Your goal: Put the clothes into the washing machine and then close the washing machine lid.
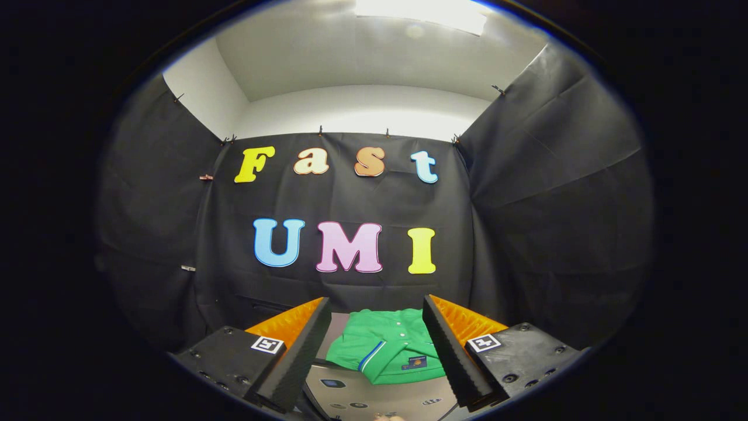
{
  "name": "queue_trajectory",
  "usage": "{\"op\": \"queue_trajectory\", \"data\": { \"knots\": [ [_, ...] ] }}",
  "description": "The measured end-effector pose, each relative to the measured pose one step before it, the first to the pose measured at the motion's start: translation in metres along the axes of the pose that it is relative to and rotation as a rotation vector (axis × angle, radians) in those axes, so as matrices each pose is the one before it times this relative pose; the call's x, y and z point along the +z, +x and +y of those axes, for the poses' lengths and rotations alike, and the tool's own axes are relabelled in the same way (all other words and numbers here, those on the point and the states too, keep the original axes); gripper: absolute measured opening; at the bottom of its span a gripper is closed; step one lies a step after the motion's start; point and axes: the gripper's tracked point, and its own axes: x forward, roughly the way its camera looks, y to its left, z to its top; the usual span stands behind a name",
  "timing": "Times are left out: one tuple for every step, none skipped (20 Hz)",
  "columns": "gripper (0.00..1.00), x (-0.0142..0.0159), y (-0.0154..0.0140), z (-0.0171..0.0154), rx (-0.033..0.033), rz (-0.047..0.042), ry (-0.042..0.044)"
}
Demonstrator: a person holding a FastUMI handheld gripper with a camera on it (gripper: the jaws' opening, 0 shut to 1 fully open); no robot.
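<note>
- The gripper (377,345) stands wide open, its two fingers spread apart with nothing held between them and neither finger touching anything.
- Each finger (298,362) is a ribbed wedge on a dark block, and each block carries a small square marker (267,344) on its top face.
- Just under the fingers, nearest of all, lies a pale grey glossy panel (380,394) with a few small dark symbols and a little dark window on it; it seems to be the top of the washing machine, though I cannot tell whether its lid is open or shut.
- Just ahead of the fingers, and seen through the gap between them, a green polo shirt (388,345) lies folded on the far part of that panel.
- The shirt has a blue and white stripe along one edge, a row of small pale buttons, and a small dark tag toward the gripper.
- The shirt's right side passes behind the right-hand finger; its left side stops short of the left-hand finger.
- Beyond the shirt hangs the booth's black cloth wall (350,292), pinned along its top edge with small clips.
- Above the cloth, farthest off, show a white wall and a ceiling with a bright light panel (421,11).
</note>
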Motion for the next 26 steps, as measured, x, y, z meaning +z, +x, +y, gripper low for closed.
{"op": "queue_trajectory", "data": {
  "knots": [
    [0.98, 0.00033, 0.00010, 0.00016, -0.00043, -0.00069, 0.00076],
    [0.98, 0.00063, -0.00026, -0.00027, -0.00023, -0.00110, 0.00241],
    [0.98, 0.00038, 0.00027, 0.00019, 0.00047, -0.00085, 0.00200],
    [0.98, -0.00069, -0.00005, -0.00047, -0.00198, 0.00025, 0.00057],
    [0.98, -0.00028, 0.00004, -0.00034, -0.00055, 0.00041, -0.00077],
    [0.98, -0.00037, 0.00006, 0.00008, -0.00142, 0.00180, -0.00180],
    [0.98, -0.00086, 0.00097, 0.00058, 0.00075, 0.00158, -0.00211],
    [0.98, -0.00064, 0.00114, 0.00052, -0.00011, 0.00185, -0.00192],
    [0.98, -0.00036, 0.00128, -0.00031, -0.00097, 0.00164, -0.00137],
    [0.98, 0.00015, 0.00249, -0.00028, -0.00113, 0.00363, -0.00050],
    [0.98, -0.00035, 0.00287, 0.00067, 0.00149, 0.00564, -0.00187],
    [0.98, -0.00097, 0.00301, 0.00159, 0.00139, 0.00721, -0.00432],
    [0.98, -0.00003, 0.00344, 0.00012, 0.00032, 0.00657, -0.00823],
    [0.98, 0.00026, 0.00473, 0.00001, -0.00009, 0.00622, -0.00886],
    [0.98, 0.00096, 0.00512, 0.00005, 0.00171, 0.00460, -0.00527],
    [0.98, 0.00181, 0.00485, 0.00055, -0.00014, 0.00182, -0.00176],
    [0.98, 0.00224, 0.00709, -0.00128, -0.00325, 0.00303, -0.00150],
    [0.98, 0.00039, 0.00968, -0.00194, -0.00748, 0.00711, -0.00077],
    [0.98, -0.00029, 0.00818, -0.00187, -0.00604, 0.01005, -0.00057],
    [0.98, -0.00062, 0.00839, -0.00121, -0.00365, 0.01250, 0.00206],
    [0.98, -0.00183, 0.00886, -0.00059, 0.00195, 0.01495, 0.00152],
    [0.98, -0.00361, 0.01115, -0.00044, 0.00159, 0.02224, 0.00323],
    [0.98, -0.00475, 0.01086, -0.00165, 0.00045, 0.02857, 0.00691],
    [0.98, -0.00538, 0.01090, -0.00188, -0.00003, 0.03175, 0.00991],
    [0.98, -0.00488, 0.01172, -0.00131, 0.00363, 0.03333, 0.00851],
    [0.98, -0.00463, 0.01224, -0.00137, 0.00108, 0.03360, 0.00880]
  ]
}}
